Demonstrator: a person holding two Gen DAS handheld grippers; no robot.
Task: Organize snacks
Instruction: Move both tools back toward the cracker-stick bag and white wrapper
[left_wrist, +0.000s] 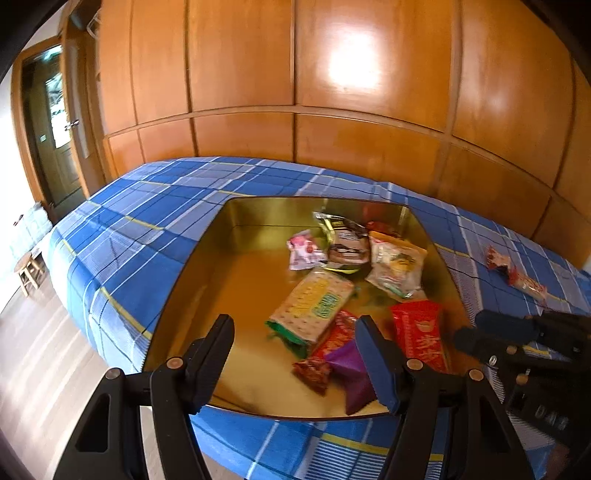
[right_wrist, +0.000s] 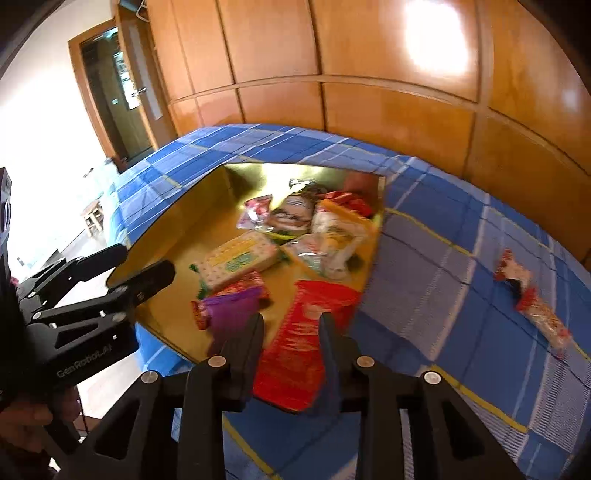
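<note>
Half the tin (left_wrist: 207, 266) bare, snacks (left_wrist: 373, 280) crowd rt.

A glossy gold metal tin (left_wrist: 207, 254) holds shiny plastic snack wrappers (left_wrist: 397, 264) on checked cloth (left_wrist: 147, 206) before lacquered wood panels (left_wrist: 240, 55).

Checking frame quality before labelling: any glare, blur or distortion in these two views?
Left wrist view: blown-out glare on the glossy wooden wall panels, strong fisheye bending, mild blur. Right wrist view: the same glare on the panels, overexposed white at left, heavier motion blur on snacks in the gold metal tray.
</note>
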